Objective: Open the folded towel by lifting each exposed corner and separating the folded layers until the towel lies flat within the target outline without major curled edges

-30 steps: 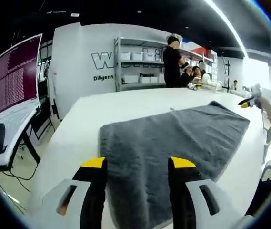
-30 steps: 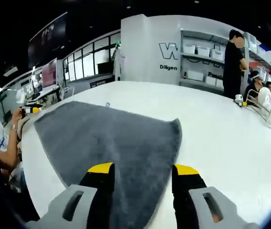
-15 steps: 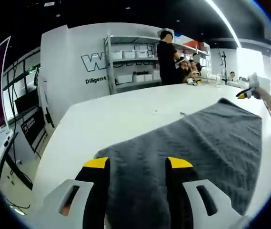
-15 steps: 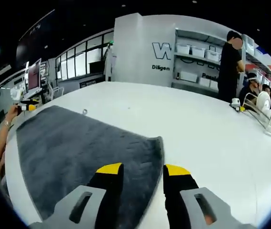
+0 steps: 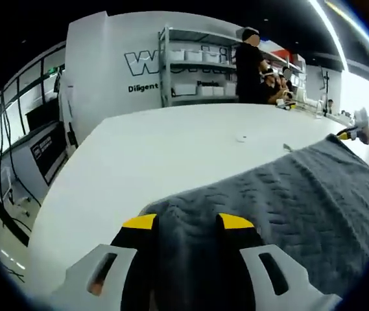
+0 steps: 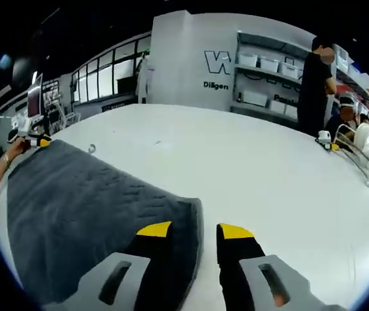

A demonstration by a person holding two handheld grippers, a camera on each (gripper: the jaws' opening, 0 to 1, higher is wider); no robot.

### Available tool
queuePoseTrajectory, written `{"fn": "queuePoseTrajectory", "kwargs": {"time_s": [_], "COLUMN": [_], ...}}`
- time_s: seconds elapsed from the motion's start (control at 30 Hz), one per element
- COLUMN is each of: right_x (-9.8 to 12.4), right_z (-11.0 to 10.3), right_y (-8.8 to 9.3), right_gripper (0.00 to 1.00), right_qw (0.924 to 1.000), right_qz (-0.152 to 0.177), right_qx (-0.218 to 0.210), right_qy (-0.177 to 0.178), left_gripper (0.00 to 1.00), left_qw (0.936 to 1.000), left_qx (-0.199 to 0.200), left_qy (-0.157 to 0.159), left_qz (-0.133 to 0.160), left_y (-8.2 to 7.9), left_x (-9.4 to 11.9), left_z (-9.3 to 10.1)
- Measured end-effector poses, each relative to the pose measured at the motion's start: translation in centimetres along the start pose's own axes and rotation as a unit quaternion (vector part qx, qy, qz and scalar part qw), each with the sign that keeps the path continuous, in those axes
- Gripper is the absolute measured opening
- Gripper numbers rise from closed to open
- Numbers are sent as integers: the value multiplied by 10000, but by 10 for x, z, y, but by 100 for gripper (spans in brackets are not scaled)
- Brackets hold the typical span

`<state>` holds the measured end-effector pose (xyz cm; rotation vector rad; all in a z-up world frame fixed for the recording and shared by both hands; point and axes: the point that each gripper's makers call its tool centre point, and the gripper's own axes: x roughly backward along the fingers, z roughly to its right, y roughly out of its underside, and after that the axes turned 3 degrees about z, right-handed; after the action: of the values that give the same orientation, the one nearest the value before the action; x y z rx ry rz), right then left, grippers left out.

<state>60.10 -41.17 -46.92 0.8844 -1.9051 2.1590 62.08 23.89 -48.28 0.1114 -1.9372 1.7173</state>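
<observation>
on the white table [image 5: 139, 149] the grey towel [image 5: 288, 194] lies spread, one near corner at each of your tools. your left gripper [image 5: 187, 223] has its jaws narrowed with towel edge between them; whether it pinches, i cannot tell. your right gripper [image 6: 194, 230] straddles the other corner [image 6: 187, 210], likewise unclear. judged step: corner pickup. next, confirm both grips, then lift and draw the layers apart evenly.

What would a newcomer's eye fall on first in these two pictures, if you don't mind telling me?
A big grey towel spread on a wide white table. Each claw, left and right, has its yellow-tipped jaws astride a near towel corner. Behind the table a person in black stands by white shelves.
</observation>
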Motion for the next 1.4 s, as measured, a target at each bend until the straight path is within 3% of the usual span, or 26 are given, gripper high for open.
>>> {"fn": "queuePoseTrajectory", "kwargs": {"time_s": [0.1, 0.17, 0.5, 0.6, 0.7, 0.93, 1.1, 1.27, 1.4], "right_x": [-13, -19, -29, -31, -30, -30, -30, -27, -23], "right_z": [0, 2, 10, 13, 20, 15, 15, 11, 8], "right_y": [13, 17, 18, 17, 14, 11, 11, 9, -4], "right_gripper": [22, 22, 21, 23, 25, 24, 22, 23, 23], "right_qw": [9996, 9994, 9991, 9996, 9989, 9938, 9933, 9924, 9929], "right_qz": [-289, -316, -175, -169, -217, -392, -426, -495, -302], "right_qx": [-70, -124, -380, -224, 249, 872, 867, 936, 942], "right_qy": [-27, -6, 19, 93, 328, 576, 632, 635, 656], "left_gripper": [33, 32, 27, 27, 27, 26, 27, 28, 30], "left_qw": [9999, 9999, 9999, 9998, 9997, 9994, 9994, 9995, 9995], "left_qx": [53, 54, 92, 48, 35, -72, -116, 92, 99], "left_qy": [-91, -98, -81, -97, -163, -280, -287, -303, -314], "left_qz": [-100, -116, -112, -165, -186, -189, -178, -90, -7], "left_y": [3, 5, 12, 10, 10, 9, 9, 13, 10], "left_x": [-7, -10, -6, -8, -9, -9, -9, -4, -4], "left_z": [-10, -12, -10, -14, -18, -21, -20, -14, -15]}}
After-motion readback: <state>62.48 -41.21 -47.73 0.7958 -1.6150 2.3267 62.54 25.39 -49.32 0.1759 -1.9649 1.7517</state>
